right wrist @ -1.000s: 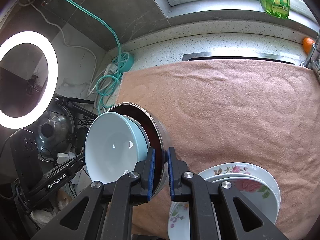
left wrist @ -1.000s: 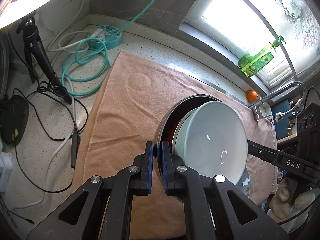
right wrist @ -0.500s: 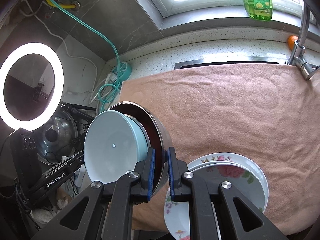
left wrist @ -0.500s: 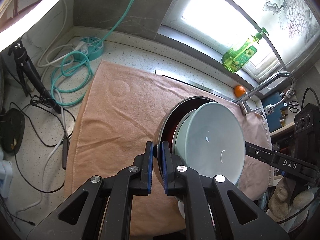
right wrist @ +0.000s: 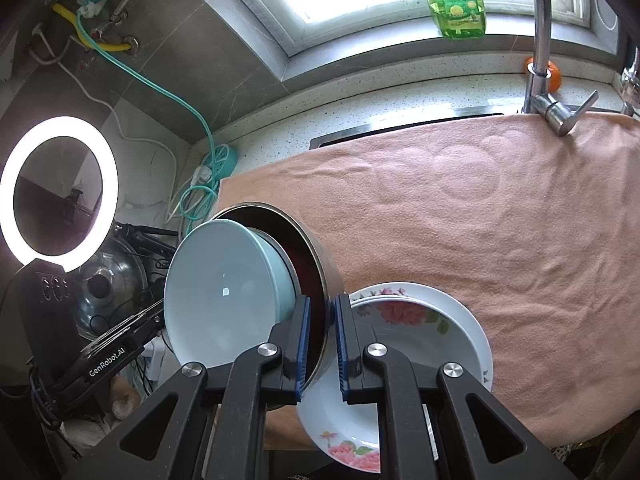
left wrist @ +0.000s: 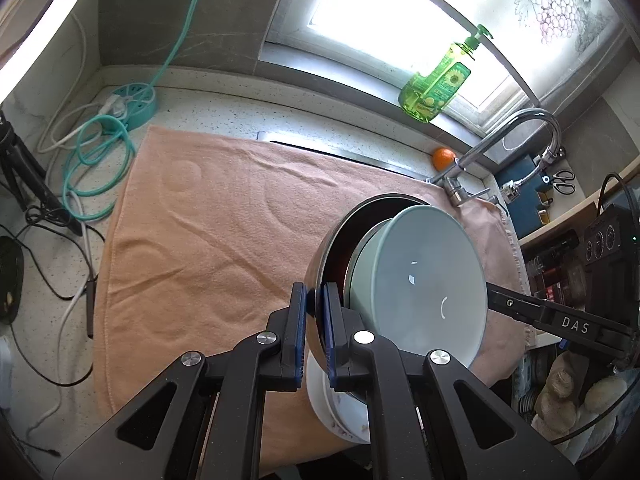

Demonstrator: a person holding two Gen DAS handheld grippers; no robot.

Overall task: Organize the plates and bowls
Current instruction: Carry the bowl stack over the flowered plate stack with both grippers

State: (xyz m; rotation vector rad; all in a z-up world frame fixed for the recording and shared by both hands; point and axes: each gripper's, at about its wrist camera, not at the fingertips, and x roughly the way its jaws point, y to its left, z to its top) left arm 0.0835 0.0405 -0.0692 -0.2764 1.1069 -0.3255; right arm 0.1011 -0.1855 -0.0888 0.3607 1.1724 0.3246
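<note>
Both grippers pinch the rim of one steel bowl (left wrist: pixel 334 240) with a pale blue bowl (left wrist: pixel 420 280) nested inside: left gripper (left wrist: pixel 315 334) lower centre, right gripper (right wrist: pixel 320 344) likewise. Only the right view shows the floral plates (right wrist: pixel 432 320) fully, on the towel-covered surface (right wrist: pixel 500 220); the left shows only their edge.

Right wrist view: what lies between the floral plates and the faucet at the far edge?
Only bare peach towel, marked with ring-shaped dents, lies between the floral plates and the faucet. The right wrist view shows this stretch whole.
</note>
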